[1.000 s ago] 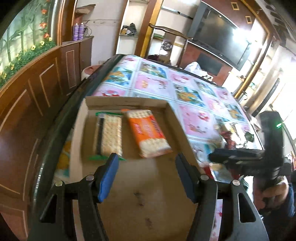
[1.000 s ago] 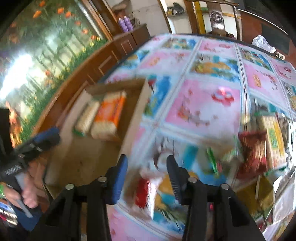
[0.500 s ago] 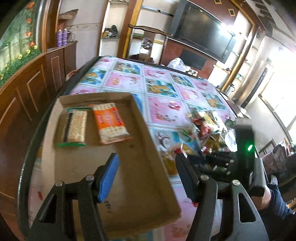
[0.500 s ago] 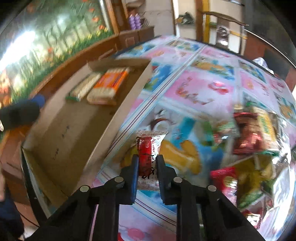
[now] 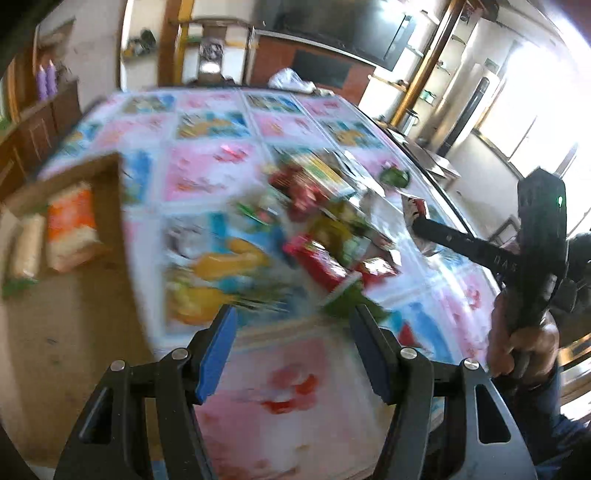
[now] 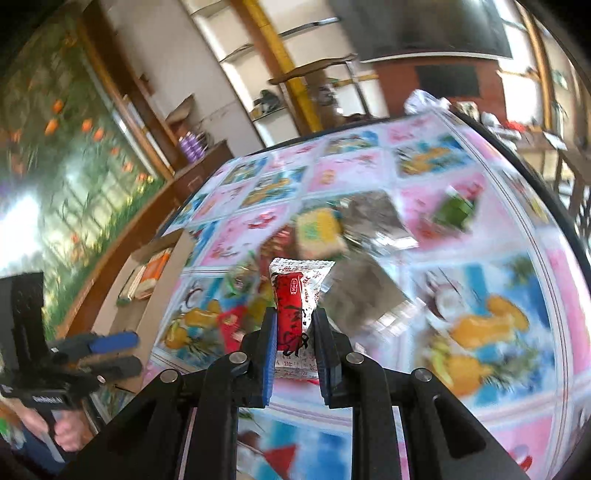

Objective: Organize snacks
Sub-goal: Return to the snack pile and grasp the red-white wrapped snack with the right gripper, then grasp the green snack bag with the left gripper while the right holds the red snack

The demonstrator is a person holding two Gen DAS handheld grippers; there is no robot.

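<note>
My right gripper (image 6: 294,325) is shut on a red and white snack packet (image 6: 295,306) and holds it up above the table. It also shows in the left wrist view (image 5: 419,218) at the right. My left gripper (image 5: 293,328) is open and empty above the patterned tablecloth (image 5: 207,173). A pile of loose snack packets (image 5: 317,229) lies ahead of it. A cardboard box (image 5: 110,206) at the left holds an orange biscuit pack (image 5: 72,229) and a pale cracker pack (image 5: 26,247). The box also shows in the right wrist view (image 6: 162,280).
A green packet (image 6: 456,208) lies apart on the far side of the table. Wooden cabinets (image 5: 33,133) stand at the left, shelves and a television (image 5: 354,33) behind. The table's dark rim (image 6: 546,192) curves along the right.
My right gripper has lifted the red and white packet off the table and swung right. My left gripper has swung right, from over the box to the snack pile.
</note>
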